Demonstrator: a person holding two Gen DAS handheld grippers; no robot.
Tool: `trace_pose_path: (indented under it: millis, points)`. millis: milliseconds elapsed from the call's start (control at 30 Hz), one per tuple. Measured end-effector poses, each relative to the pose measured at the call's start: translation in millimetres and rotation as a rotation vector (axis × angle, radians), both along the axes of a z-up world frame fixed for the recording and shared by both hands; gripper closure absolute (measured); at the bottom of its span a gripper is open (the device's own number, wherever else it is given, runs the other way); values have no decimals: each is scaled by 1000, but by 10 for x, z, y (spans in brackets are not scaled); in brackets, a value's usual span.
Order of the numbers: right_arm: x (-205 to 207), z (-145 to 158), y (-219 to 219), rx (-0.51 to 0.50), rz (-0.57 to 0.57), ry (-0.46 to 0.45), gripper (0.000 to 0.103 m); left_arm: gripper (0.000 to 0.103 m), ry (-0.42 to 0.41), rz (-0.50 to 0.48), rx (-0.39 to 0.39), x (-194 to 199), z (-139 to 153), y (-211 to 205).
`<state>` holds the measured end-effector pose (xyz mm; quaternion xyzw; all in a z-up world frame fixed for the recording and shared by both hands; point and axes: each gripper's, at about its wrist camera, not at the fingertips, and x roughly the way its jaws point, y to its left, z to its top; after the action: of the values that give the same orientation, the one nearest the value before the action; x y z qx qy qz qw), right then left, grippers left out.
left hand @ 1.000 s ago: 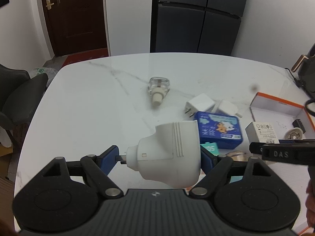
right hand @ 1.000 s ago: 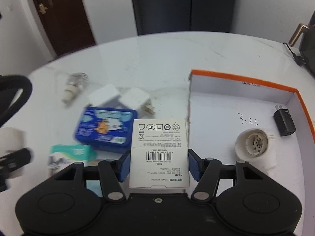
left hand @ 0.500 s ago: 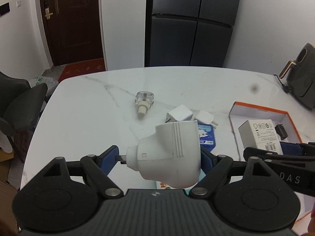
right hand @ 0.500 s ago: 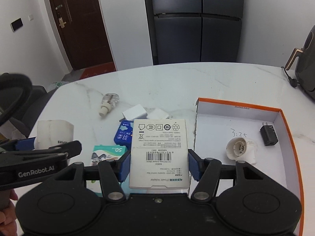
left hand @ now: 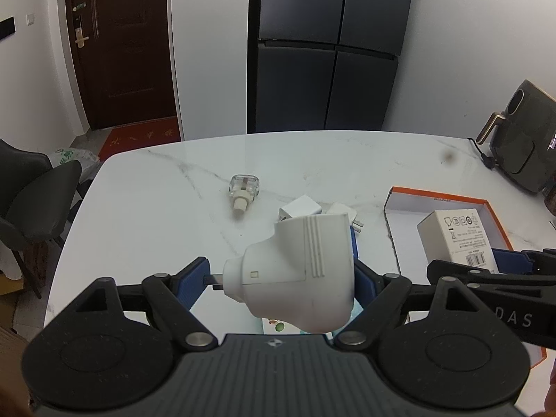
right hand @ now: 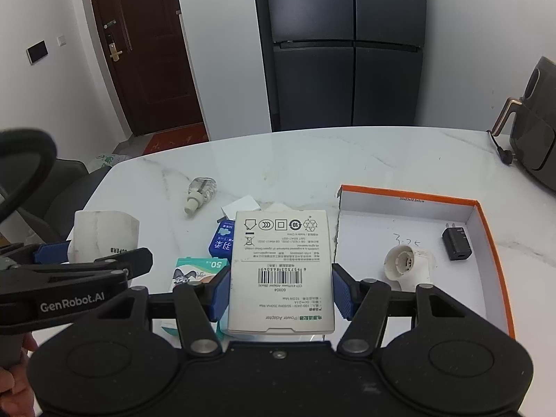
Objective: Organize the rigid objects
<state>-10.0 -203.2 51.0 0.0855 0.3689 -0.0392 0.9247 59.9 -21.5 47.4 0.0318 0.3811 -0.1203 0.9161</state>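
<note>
My left gripper (left hand: 279, 278) is shut on a bulky white plug adapter (left hand: 299, 271), held in the air above the marble table (left hand: 156, 215). My right gripper (right hand: 280, 288) is shut on a white power adapter box (right hand: 281, 271), also lifted, just left of the orange-rimmed box lid (right hand: 486, 222). Inside that lid lie a white lamp socket (right hand: 403, 264) and a small black charger (right hand: 457, 243). The white box (left hand: 451, 239) shows in the left wrist view over the lid (left hand: 434, 196). The white plug adapter (right hand: 104, 236) shows at the left of the right wrist view.
On the table lie a clear bottle with a cream neck (left hand: 243, 191), two white chargers (left hand: 300, 208), a blue tin (right hand: 222, 239) and a teal card pack (right hand: 198, 271). A dark air fryer (left hand: 524, 149) stands at the far right, a grey chair (left hand: 31, 201) at the left.
Both grippers have risen and pulled back from the table with their loads. The objects on the table look smaller and farther. The right gripper's white box now hangs beside the lid.
</note>
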Motion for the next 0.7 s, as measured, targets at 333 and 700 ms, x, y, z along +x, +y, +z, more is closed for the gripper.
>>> trace_pose_path:
  millis: [333, 700]
  points:
    - [-47, 16, 9, 6, 3, -11, 32, 17, -2, 17, 1, -29, 20, 16]
    - [-83, 38, 1, 5, 1, -14, 32, 17, 4, 21, -2, -49, 24, 20]
